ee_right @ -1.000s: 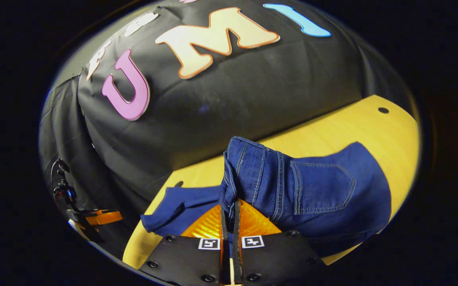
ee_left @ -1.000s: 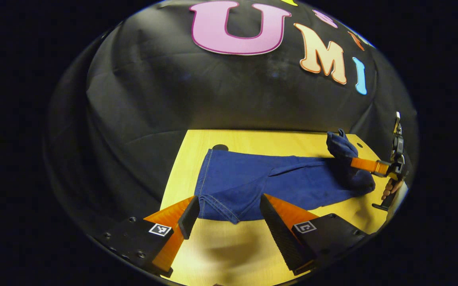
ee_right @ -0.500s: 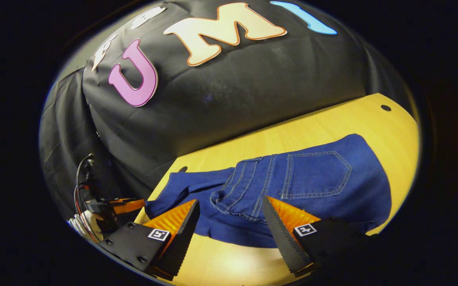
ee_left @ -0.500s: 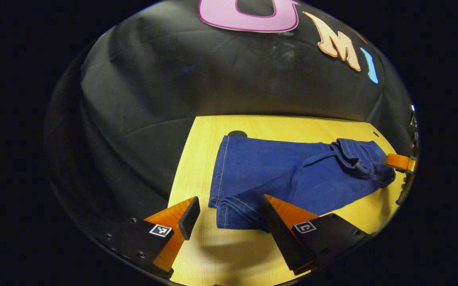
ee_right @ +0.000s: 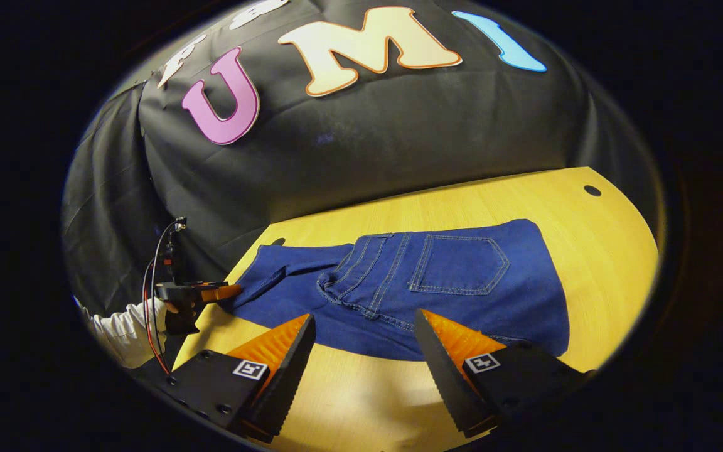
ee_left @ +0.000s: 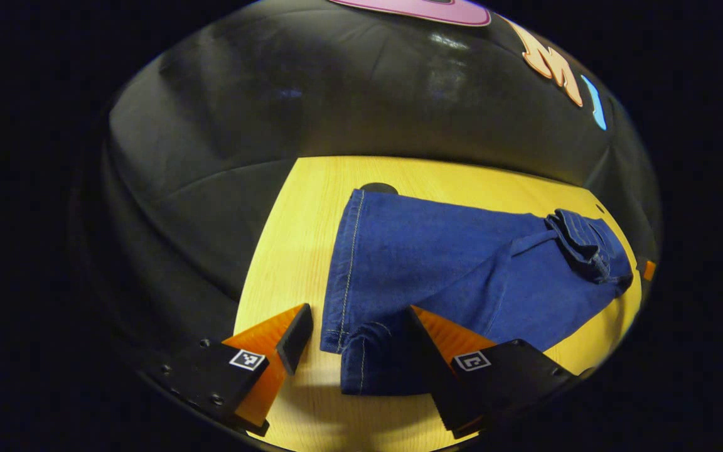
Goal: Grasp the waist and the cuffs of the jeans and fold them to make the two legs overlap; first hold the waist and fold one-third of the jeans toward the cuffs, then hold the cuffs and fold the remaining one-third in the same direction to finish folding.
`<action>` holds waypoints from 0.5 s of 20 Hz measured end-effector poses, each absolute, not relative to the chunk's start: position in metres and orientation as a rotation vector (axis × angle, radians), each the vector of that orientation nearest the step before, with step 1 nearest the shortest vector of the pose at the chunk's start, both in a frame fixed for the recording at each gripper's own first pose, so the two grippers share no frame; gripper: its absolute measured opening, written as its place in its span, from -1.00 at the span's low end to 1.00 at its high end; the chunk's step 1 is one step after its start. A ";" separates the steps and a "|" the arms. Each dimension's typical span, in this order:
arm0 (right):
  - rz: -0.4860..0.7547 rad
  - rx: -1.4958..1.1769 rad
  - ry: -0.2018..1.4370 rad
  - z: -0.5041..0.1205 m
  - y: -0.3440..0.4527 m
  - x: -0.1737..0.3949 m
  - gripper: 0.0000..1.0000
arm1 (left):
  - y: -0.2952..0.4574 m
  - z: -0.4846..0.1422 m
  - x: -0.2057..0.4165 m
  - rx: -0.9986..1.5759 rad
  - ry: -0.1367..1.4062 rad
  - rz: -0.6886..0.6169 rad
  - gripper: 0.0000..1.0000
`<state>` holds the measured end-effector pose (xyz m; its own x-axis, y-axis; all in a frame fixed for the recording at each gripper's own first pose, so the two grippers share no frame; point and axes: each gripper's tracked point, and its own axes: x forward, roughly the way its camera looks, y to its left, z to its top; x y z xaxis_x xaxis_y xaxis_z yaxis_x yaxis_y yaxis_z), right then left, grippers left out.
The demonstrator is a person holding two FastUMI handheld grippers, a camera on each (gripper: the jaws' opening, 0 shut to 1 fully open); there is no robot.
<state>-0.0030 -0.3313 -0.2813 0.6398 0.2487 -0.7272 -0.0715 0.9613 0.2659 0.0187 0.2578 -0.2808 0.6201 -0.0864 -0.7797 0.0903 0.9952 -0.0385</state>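
Blue jeans (ee_left: 437, 263) lie along the yellow table (ee_left: 292, 251). Their waist (ee_left: 587, 242) is folded over onto the legs at the far right. The cuffs (ee_left: 361, 351) lie between the fingers of my open left gripper (ee_left: 356, 311), and neither finger presses on them. In the right gripper view the folded waist part (ee_right: 368, 276) with its back pocket (ee_right: 462, 263) lies flat on the table. My right gripper (ee_right: 363, 317) stands open just in front of it, with nothing in it. The left gripper (ee_right: 201, 292) shows far left at the cuff end, held by a hand with a white sleeve (ee_right: 123, 326).
The black cloth wall rises right behind the table's far edge. Small round holes sit in the tabletop near the cuffs (ee_left: 378, 188) and at the far right corner (ee_right: 592, 190). Bare wood (ee_right: 606, 251) lies to the right of the jeans.
My right gripper let go of the waist, opened and drew back; the waist now lies flat on the legs. My left gripper moved in around the cuffs.
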 end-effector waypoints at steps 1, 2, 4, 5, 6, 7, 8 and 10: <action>0.181 0.225 0.853 -0.280 -0.333 -0.002 0.96 | 0.257 -0.285 0.018 0.006 0.904 -0.103 0.70; 0.179 0.228 0.849 -0.278 -0.334 -0.001 0.96 | 0.255 -0.284 0.020 0.003 0.900 -0.107 0.57; 0.180 0.230 0.848 -0.274 -0.338 0.001 0.95 | 0.240 -0.281 0.016 -0.023 0.909 -0.136 0.22; 0.182 0.229 0.845 -0.271 -0.340 0.003 0.95 | 0.235 -0.282 0.018 -0.022 0.911 -0.121 -0.04; 0.183 0.229 0.837 -0.267 -0.343 0.004 0.95 | 0.237 -0.284 0.018 -0.009 0.920 -0.110 -0.30; 0.183 0.232 0.826 -0.264 -0.346 0.006 0.95 | 0.237 -0.283 0.020 -0.011 0.914 -0.105 -0.56; 0.182 0.240 0.809 -0.257 -0.349 0.007 0.95 | 0.234 -0.282 0.020 -0.011 0.922 -0.103 -0.59; 0.187 0.265 0.778 -0.246 -0.356 0.008 0.95 | 0.233 -0.277 0.020 0.019 0.938 -0.078 -0.87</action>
